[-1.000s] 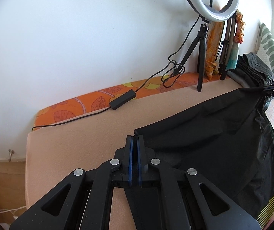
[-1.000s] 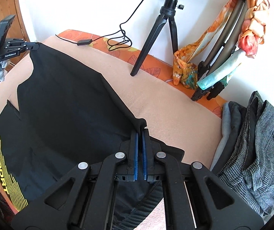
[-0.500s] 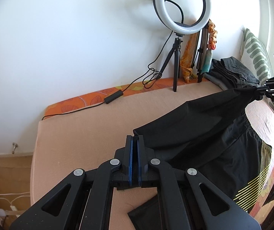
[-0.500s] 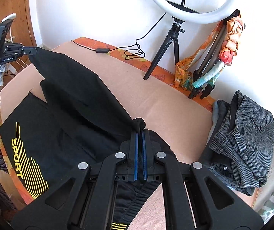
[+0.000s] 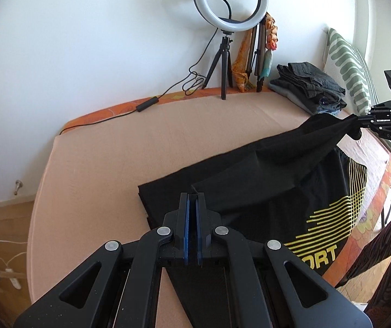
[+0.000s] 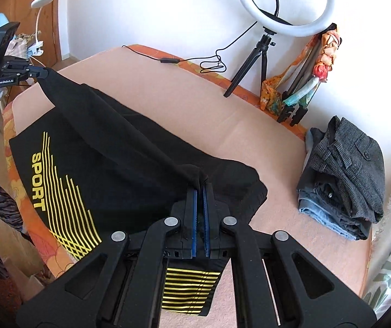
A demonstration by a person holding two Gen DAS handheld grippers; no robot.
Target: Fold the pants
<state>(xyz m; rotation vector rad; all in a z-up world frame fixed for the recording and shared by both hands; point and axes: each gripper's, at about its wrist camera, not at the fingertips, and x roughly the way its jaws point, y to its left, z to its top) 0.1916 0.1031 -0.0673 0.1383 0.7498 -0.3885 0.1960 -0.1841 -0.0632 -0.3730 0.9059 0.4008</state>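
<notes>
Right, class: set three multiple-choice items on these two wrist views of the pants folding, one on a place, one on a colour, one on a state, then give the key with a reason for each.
1. Where does the stack of folded clothes lie?
A. On the bed, near the wall
B. On the floor
C. On the ring light

2. What colour is the SPORT lettering on the black pants?
A. White
B. Yellow
C. Red

3. How do the two grippers stand?
A. Both open above the pants
B. One open, one shut
C. Both shut on an edge of the pants

Key: 1 A, the stack rests on the peach cover by the wall. 2 B, letters and stripes are yellow. 3 C, the left gripper and right gripper each pinch black fabric, stretched between them.
</notes>
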